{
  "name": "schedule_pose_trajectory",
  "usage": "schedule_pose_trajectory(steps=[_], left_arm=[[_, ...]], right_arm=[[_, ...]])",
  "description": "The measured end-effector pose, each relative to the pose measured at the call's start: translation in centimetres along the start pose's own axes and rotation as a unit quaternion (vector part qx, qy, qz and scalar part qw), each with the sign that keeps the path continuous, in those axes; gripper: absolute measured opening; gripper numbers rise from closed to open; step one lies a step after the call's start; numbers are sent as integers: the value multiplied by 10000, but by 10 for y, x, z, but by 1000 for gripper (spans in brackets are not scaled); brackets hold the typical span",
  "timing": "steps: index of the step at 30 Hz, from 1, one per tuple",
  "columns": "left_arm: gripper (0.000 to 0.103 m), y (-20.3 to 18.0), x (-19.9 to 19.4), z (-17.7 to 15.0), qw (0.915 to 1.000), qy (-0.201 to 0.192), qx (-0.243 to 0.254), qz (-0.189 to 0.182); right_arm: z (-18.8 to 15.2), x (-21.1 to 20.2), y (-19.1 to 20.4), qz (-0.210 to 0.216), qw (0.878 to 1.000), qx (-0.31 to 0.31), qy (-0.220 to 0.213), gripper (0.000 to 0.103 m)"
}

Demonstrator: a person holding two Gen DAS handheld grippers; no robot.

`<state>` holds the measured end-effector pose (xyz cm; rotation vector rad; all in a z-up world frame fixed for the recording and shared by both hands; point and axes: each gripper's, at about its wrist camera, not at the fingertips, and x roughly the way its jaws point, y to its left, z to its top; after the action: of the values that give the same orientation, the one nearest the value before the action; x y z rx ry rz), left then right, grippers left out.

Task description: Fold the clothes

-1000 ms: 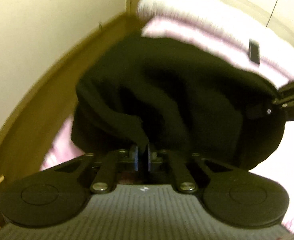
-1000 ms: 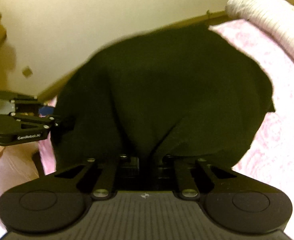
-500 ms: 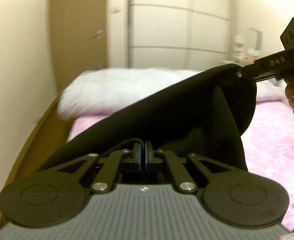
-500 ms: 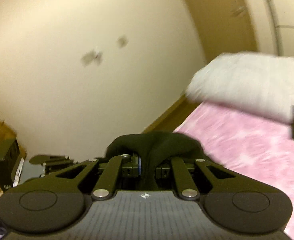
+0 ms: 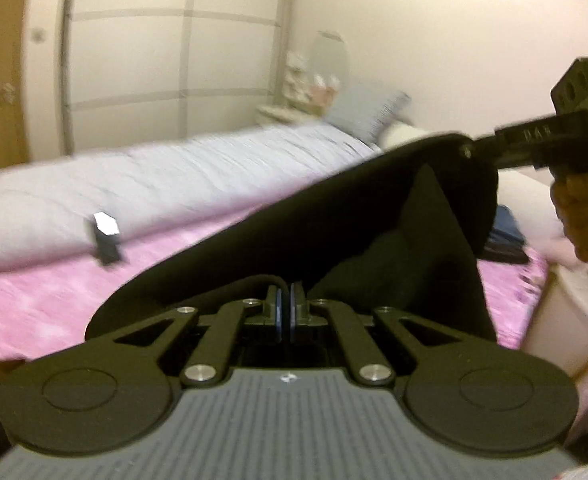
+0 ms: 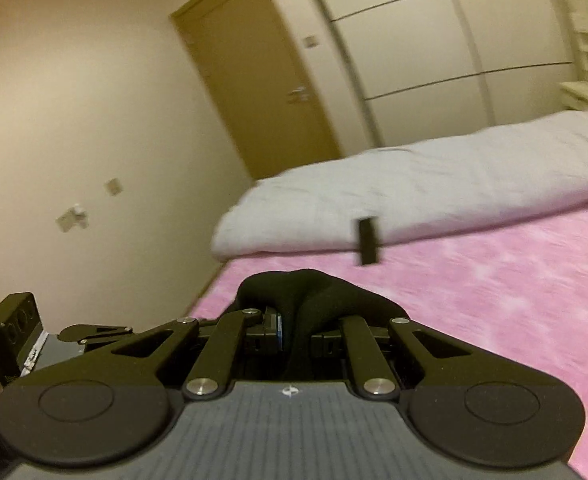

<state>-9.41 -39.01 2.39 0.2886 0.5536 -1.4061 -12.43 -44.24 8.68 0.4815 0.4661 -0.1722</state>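
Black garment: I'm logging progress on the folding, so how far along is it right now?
Done: both grippers have a grip. The left gripper is shut on the black garment; the right gripper pinches another bunch of it. In hand: the cloth hangs stretched between them above the pink bedspread. Left: no fold shows yet, so laying it flat and every fold remain.

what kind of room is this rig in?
Most likely a bedroom: a bed with a pink blanket and a folded white duvet, a wall of sliding wardrobe doors, and a wooden door.
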Motion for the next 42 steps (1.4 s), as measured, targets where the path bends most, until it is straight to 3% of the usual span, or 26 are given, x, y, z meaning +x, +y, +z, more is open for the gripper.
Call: schedule_pose_trajectory(steps=[6, 9, 10, 11, 14, 17, 20, 23, 24, 26, 27, 29, 31, 33, 38, 42], left_arm=[[5, -88, 72, -31, 9928, 978, 384, -583], [20, -106, 83, -53, 9855, 1261, 889, -701], [37, -111, 89, -61, 9832, 1297, 1096, -676], [43, -114, 95, -69, 9786, 1378, 1375, -664], [45, -119, 111, -97, 9581, 1729, 2178, -692], [51, -121, 128, -119, 9440, 1982, 2499, -842], [63, -116, 141, -124, 9470, 1905, 2402, -955], [68, -120, 162, -125, 9476, 1787, 2360, -1204], [69, -127, 169, -126, 9433, 1748, 2476, -1352], [74, -152, 183, -135, 9247, 1630, 3075, -1544], [74, -166, 191, -142, 9139, 1577, 3403, -1555], [67, -189, 212, -152, 9041, 1475, 3770, -1369], [58, -203, 234, -150, 9128, 1430, 3617, -1247], [57, -214, 250, -147, 9178, 1468, 3517, -1115], [67, -254, 267, -158, 9023, 1596, 3901, -904], [72, -289, 301, -163, 9056, 1575, 3889, -616]], right_arm=[[-38, -42, -69, -1107, 9898, 891, 90, 10], [-51, -50, -88, -1431, 9846, 1002, 105, 11], [-54, -54, -93, -1475, 9832, 1072, 94, 11], [-57, -58, -98, -1510, 9819, 1143, 80, 11], [-68, -74, -112, -1599, 9778, 1351, 59, 11], [-66, -81, -120, -1627, 9752, 1494, 158, 11], [-52, -82, -121, -1631, 9729, 1627, 185, 11], [-40, -95, -130, -1706, 9683, 1823, 104, 10], [-36, -101, -134, -1742, 9660, 1908, 56, 10], [-29, -112, -142, -1813, 9613, 2076, -40, 10], [-26, -117, -147, -1855, 9586, 2159, -80, 10], [-22, -125, -157, -1933, 9541, 2284, -125, 11], [-19, -129, -171, -1944, 9527, 2336, -104, 11], [-19, -130, -189, -1912, 9514, 2414, -52, 11], [-12, -123, -252, -1488, 9566, 2501, 131, 11], [-3, -119, -287, -1162, 9604, 2514, 298, 11]])
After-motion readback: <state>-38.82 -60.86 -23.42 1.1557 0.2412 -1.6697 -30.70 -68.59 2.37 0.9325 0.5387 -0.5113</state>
